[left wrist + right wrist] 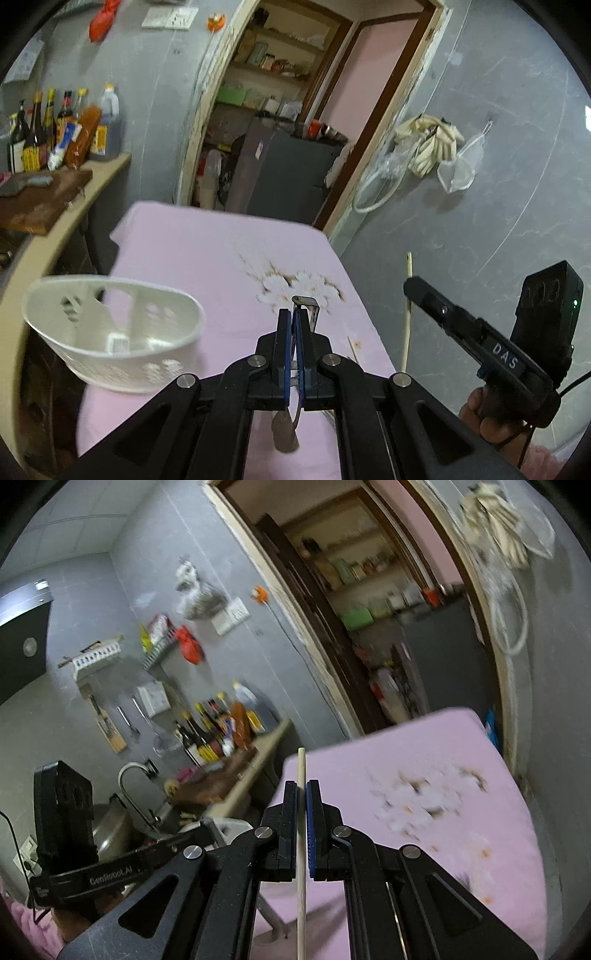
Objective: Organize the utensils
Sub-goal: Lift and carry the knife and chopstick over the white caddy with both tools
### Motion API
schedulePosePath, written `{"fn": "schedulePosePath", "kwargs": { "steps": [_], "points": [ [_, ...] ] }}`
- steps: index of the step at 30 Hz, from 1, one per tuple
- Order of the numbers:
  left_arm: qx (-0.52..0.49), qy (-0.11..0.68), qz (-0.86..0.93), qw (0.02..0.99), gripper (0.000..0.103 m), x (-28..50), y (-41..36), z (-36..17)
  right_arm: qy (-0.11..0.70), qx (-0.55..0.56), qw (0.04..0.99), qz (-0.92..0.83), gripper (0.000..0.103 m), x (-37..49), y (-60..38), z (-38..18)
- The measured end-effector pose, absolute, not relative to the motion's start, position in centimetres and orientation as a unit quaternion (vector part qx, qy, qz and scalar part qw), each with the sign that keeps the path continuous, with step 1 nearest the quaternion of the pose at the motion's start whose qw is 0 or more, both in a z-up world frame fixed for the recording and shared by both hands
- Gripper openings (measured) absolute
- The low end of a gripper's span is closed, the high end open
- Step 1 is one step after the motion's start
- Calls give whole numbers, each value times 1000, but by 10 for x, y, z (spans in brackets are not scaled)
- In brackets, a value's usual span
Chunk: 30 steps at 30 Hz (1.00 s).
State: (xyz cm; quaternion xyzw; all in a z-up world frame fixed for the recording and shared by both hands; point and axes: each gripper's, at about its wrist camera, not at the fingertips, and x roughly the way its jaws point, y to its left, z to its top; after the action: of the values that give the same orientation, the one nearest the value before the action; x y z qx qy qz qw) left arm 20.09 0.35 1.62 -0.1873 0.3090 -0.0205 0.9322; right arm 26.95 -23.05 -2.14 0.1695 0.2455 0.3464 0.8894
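Left gripper [293,314] clamped on a metal utensil [306,308], handle end poking past the fingertips, bowl end hanging below the jaws over the pink tablecloth [207,251]. Right gripper [303,786] clamped on a wooden chopstick [301,849], upright between the pads, tip above them. White basket [110,332] sits just left of the left gripper, on the cloth. Doorway beyond.

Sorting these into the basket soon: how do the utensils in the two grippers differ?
The left gripper holds a metal spoon, bowl hanging low; the right gripper holds a pale wooden chopstick, straight and thin. Both are clamped upright between shut fingers.
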Motion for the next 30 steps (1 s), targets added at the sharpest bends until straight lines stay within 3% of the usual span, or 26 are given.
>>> {"fn": "schedulePosePath", "kwargs": {
  "steps": [15, 24, 30],
  "points": [
    [-211, 283, -41, 935, 2, 164, 90, 48, 164, 164, 900, 369, 4, 258, -134, 40],
    [-201, 224, 64, 952, 2, 145, 164, 78, 105, 214, 901, 362, 4, 278, -82, 44],
    [-179, 207, 118, 955, 2, 160, 191, 69, 102, 190, 922, 321, 4, 297, -40, 20]
  ]
}}
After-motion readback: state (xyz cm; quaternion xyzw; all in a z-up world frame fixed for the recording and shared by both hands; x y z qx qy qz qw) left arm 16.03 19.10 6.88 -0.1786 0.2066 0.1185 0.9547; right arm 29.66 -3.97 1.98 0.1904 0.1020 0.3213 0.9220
